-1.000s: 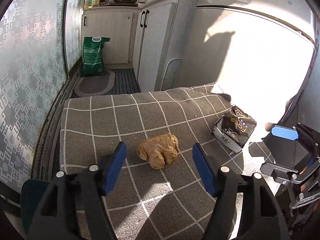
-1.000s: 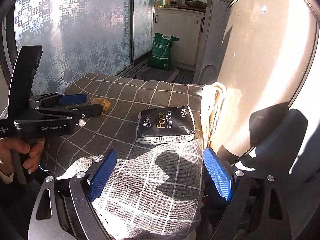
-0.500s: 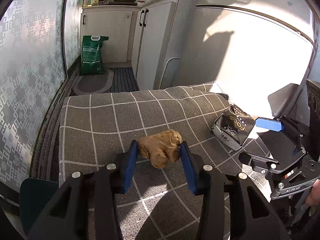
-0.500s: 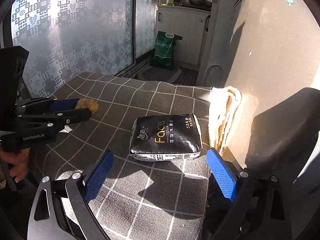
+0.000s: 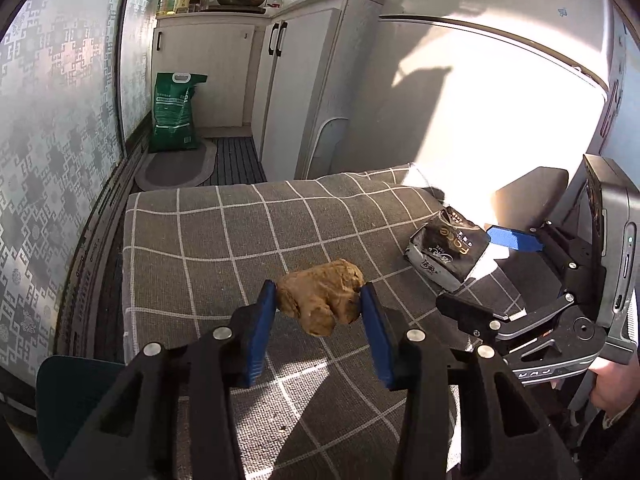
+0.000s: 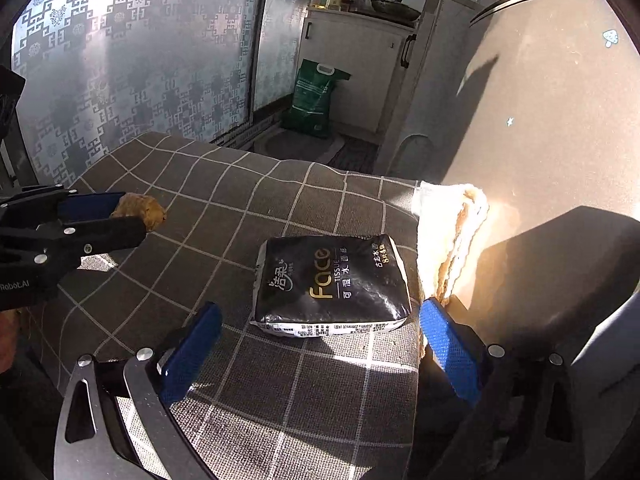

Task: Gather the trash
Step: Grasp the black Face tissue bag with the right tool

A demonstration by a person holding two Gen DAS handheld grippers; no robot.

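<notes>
A crumpled brown paper wad [image 5: 320, 300] sits between the blue pads of my left gripper [image 5: 318, 294], which is shut on it just over the grey checked cloth [image 5: 200, 248]. Whether the wad still touches the cloth I cannot tell. From the right wrist view the same wad [image 6: 146, 212] shows at the left, in the left gripper [image 6: 132, 216]. A black "Face" tissue pack [image 6: 332, 284] lies flat on the cloth. My right gripper [image 6: 320, 312] is opening wide, its fingertips level with the pack's near edge and its pads clear of it. The left wrist view shows that pack [image 5: 444, 246] and the right gripper [image 5: 486, 272] at the right.
A folded white towel [image 6: 452, 232] hangs at the cloth's right edge against a sunlit wall. Patterned glass panels [image 6: 120, 60] run along the left. Beyond the cloth stand a green sack [image 5: 174, 114], a floor mat [image 5: 176, 168] and white cabinets [image 5: 288, 92].
My left gripper has shut on the brown wad. My right gripper has come closer to the tissue pack and its jaws have widened.
</notes>
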